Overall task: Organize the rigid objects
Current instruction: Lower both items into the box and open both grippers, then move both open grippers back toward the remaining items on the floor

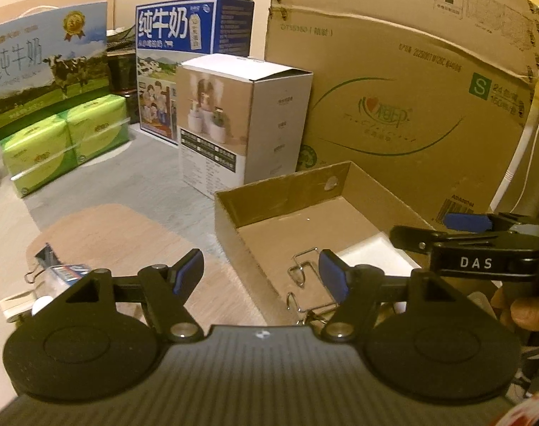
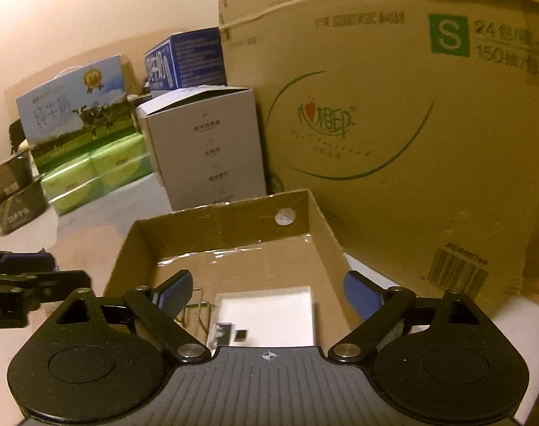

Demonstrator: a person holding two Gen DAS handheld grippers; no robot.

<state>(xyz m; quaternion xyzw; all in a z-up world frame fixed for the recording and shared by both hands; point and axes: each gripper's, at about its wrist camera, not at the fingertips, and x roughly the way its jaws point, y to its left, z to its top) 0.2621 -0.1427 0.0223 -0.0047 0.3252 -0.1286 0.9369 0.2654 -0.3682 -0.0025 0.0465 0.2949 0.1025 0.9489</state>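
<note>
A shallow open cardboard tray (image 1: 230,209) (image 2: 212,218) sits in front of both grippers. Inside it lie a flat white box (image 2: 269,314) (image 1: 372,252), wire-handled binder clips (image 1: 305,271) (image 2: 194,307) and small black pieces (image 2: 230,332). My left gripper (image 1: 262,271) hovers open at the tray's near left corner, nothing between its blue pads. My right gripper (image 2: 267,294) stands wide open over the tray's near end, above the white box, gripping nothing. In the left wrist view the right gripper (image 1: 420,227) comes in from the right.
On a wooden board (image 1: 109,234) left of the tray lie a binder clip (image 1: 42,259) and a small blue-printed pack (image 1: 68,271). Behind stand a large carton (image 1: 411,106), a white product box (image 1: 233,120), milk cartons (image 1: 184,46) and green tissue packs (image 1: 66,142).
</note>
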